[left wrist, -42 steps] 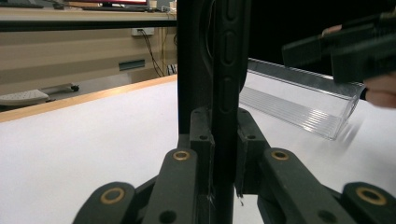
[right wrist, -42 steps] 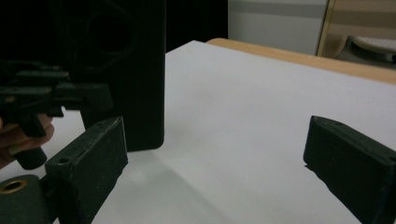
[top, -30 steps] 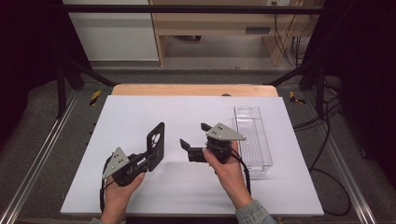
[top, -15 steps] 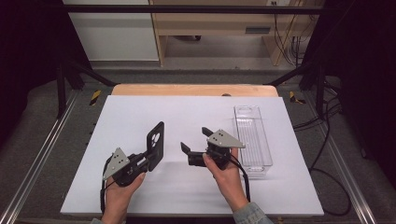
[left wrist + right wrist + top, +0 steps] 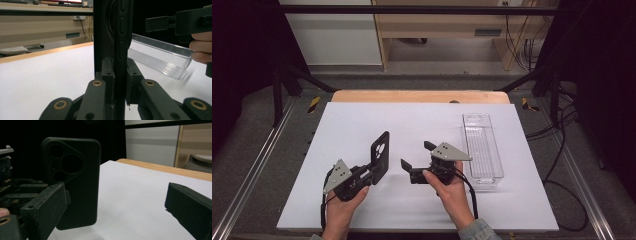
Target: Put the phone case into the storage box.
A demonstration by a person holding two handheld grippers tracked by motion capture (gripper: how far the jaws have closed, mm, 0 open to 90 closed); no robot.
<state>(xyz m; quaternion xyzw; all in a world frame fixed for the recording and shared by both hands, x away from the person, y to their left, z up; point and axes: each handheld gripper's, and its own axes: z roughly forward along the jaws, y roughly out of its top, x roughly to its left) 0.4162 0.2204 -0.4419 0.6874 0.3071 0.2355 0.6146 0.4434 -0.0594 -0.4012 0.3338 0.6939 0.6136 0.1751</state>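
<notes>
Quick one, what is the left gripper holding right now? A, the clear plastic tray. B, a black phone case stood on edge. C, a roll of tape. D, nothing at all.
B: the left gripper is shut on the black phone case, which stands upright on edge, while the clear tray lies apart by the right gripper, whose open jaws hold nothing.
</notes>
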